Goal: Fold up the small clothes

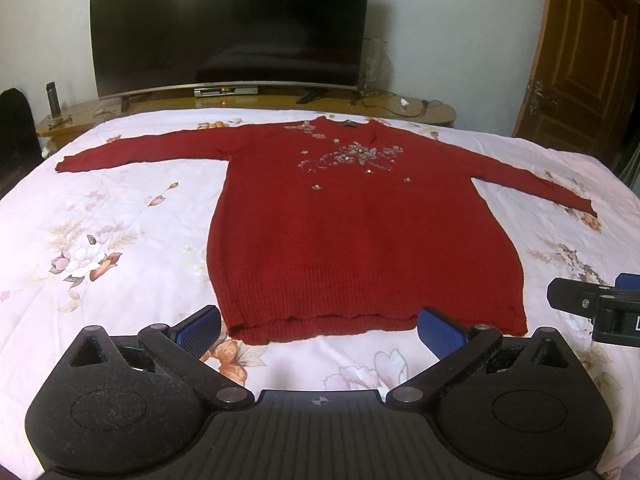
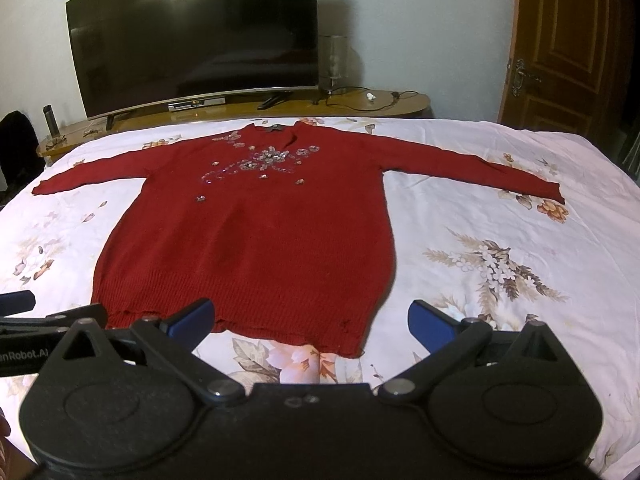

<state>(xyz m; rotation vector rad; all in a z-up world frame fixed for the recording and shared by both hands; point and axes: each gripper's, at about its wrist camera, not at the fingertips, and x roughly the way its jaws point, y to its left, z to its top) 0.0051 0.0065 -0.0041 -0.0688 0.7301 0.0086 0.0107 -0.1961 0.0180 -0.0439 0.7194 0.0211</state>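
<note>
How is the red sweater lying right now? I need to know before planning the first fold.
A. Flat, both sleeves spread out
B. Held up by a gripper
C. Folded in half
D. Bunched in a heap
A: the red sweater lies flat on the bedsheet, sleeves out to both sides, untouched.

This is a bedroom in a home. A bed spread with a pale pink floral sheet (image 1: 120, 208) fills the foreground. Beyond its far edge a long, low wooden cabinet (image 1: 424, 110) stands against a white wall and carries a large curved television (image 1: 228, 28) with a set-top box (image 1: 225, 91) beneath it. A panelled wooden door (image 1: 584, 48) with a metal handle stands at the right.
</note>
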